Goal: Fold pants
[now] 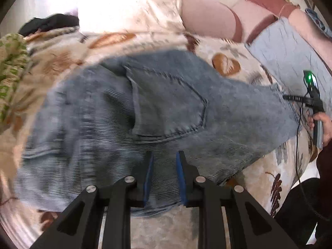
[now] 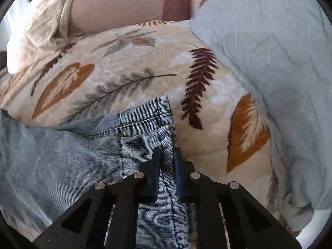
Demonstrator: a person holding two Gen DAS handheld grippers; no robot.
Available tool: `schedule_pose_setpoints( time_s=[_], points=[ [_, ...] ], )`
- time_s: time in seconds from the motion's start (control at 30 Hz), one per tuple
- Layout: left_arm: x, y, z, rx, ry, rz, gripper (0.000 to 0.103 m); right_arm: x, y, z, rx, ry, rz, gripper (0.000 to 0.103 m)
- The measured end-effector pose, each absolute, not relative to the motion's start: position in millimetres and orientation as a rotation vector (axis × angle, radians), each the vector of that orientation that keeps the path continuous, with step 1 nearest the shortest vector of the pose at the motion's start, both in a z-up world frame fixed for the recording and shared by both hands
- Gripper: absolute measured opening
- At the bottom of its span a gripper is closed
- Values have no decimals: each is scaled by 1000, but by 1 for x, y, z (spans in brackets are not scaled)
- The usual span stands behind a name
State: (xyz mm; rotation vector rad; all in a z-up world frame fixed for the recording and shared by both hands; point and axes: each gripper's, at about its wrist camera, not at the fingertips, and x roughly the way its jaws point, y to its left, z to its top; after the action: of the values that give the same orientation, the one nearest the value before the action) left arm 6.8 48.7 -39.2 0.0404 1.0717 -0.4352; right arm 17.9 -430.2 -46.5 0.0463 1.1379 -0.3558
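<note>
- Denim pants (image 1: 132,108) lie spread on the bed (image 1: 226,62), seat pocket up, waist toward 9 o'clock and the leg running toward 3 o'clock in the left wrist view.
- We hold the right gripper (image 2: 167,155) nearly closed on the hem edge of the pants; cloth fills the gap between its fingers.
- Our left gripper (image 1: 165,155) stands narrow over the near edge of the pants. Denim shows in the gap, but we cannot tell whether the pads press on it.
- Risk: the right grip takes only a thin strip at the seam, so a quick lift could pull it free.
- Risk: if the left side is not truly held, the fold would drag skewed and bunch the seat.
- Risk: the plush cover could cling and hold back the lower layer.
- Edges: a grey quilt (image 2: 269,62) lies just beside the hem at 2 o'clock; pillows (image 2: 116,6) sit at 12.
- Room: bare bed at 11 o'clock beyond the hem looks free for carrying the leg over.
- Green cloth (image 1: 10,66) crowds 9 o'clock near the waist.
</note>
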Motion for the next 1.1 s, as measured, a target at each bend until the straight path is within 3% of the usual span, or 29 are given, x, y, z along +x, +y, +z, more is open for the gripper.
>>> schedule_pose_setpoints(
  time_s=[0.07,0.17,0.2,0.37,0.7,0.77,0.87,0.9,1.1],
  points=[
    [3,64,-24,-4,1047,-438,27,17,-433,-43,70,1126,-357,11],
    [-9,88,-16,-136,1082,-397,62,15,-441,-32,113,1093,-350,11],
    [-17,93,-16,-172,1084,-399,65,13,-441,-29,112,1090,-351,10],
    [-38,93,-38,-233,1156,-378,65,19,-438,-34,126,1082,-367,11],
    [-6,108,-59,-577,1219,-308,65,14,-442,-35,175,1059,-365,10],
    [1,112,-66,-651,1226,-282,60,14,-442,-37,178,1060,-364,10],
    [8,110,-67,-660,1208,-263,34,14,-441,-36,180,1052,-363,10],
    [10,107,-67,-639,1202,-254,29,14,-441,-35,182,1047,-362,10],
    [10,107,-69,-590,1176,-239,13,9,-447,-28,232,1007,-341,10]
  ],
)
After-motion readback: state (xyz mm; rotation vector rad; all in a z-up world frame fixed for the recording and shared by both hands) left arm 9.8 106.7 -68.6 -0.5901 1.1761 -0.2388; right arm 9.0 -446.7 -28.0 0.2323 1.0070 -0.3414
